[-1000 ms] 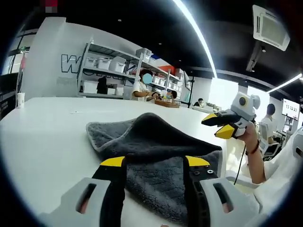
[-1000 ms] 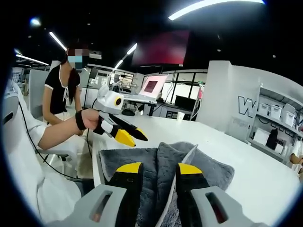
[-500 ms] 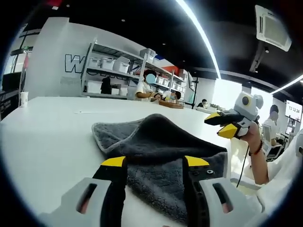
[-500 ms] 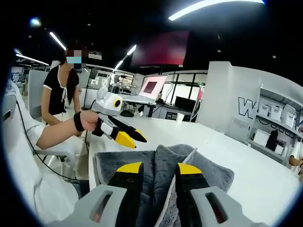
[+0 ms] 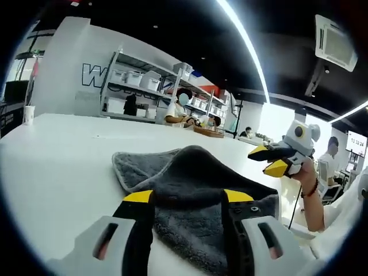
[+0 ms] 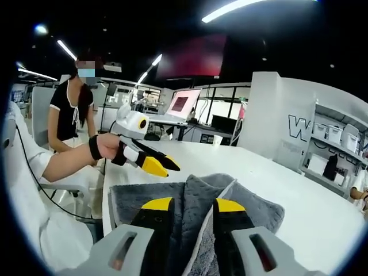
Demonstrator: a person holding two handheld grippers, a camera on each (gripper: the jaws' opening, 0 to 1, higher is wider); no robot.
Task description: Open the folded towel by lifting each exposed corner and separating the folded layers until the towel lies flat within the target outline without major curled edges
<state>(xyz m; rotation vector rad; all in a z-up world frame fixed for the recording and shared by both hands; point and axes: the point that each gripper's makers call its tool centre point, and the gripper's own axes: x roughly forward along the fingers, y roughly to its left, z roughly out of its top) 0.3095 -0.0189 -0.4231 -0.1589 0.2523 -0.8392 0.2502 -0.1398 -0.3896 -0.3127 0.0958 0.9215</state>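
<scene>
Trouble is most likely to come from the raised fold of the grey towel (image 5: 195,190): it is humping up in the middle, and if one pair of tongs is pulling only the top layer, I judge the lower layers may be dragging along and curling at the edge. The towel is lying on the white table (image 5: 52,155), close to the edge nearest the person.

The left tongs (image 5: 188,196) are standing open over the towel, jaws apart, with grey cloth between them; I cannot tell if they are touching it. The right tongs (image 6: 193,204) are also parted, and a pale hemmed edge of the towel is running up between the jaws toward 1 o'clock.

From the left gripper view, the right tongs are hanging at 3 o'clock, in the air beside the towel, with a hand behind them. Shelves (image 5: 144,92) with boxes are standing at 11 o'clock.

From the right gripper view, the left tongs are hovering at 10 o'clock, and the folded layers are appearing as two separate flaps, which the other view is hiding.
</scene>
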